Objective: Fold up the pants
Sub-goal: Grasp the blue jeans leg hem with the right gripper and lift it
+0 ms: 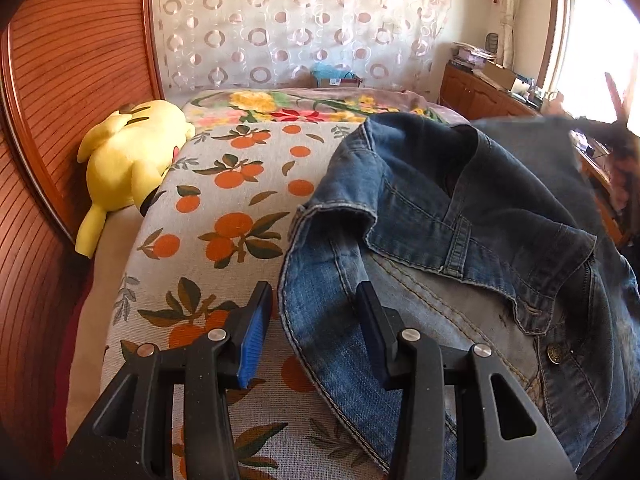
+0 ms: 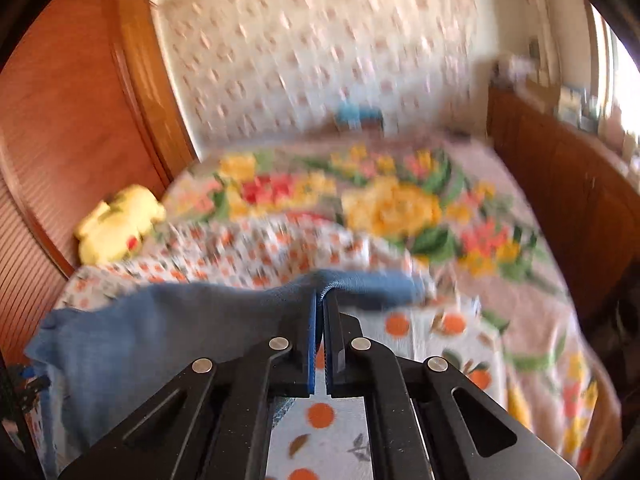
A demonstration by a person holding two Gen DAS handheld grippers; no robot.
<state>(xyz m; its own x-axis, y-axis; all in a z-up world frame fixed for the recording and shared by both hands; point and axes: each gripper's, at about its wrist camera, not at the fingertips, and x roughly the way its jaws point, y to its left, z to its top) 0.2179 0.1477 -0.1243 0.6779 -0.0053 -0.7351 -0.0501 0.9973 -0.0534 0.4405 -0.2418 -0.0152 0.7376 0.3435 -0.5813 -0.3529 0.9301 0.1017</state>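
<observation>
The pants [image 1: 460, 248] lie on the bed [image 1: 224, 200] to the right of the left claw [image 1: 316, 332], whose right finger rests on them, a plush toy [image 1: 128, 164] lies far left against the headboard [image 1: 60, 80], and the right claw [image 2: 320, 312] pinches a pants edge.

You are looking at blue denim pants [image 1: 460, 216] with tan stitching at three o'clock, an orange-fruit-printed sheet [image 1: 224, 216] at centre, a yellow plush toy [image 1: 128, 164] at nine o'clock, and black tongs [image 1: 314, 300] with blue pads.
</observation>
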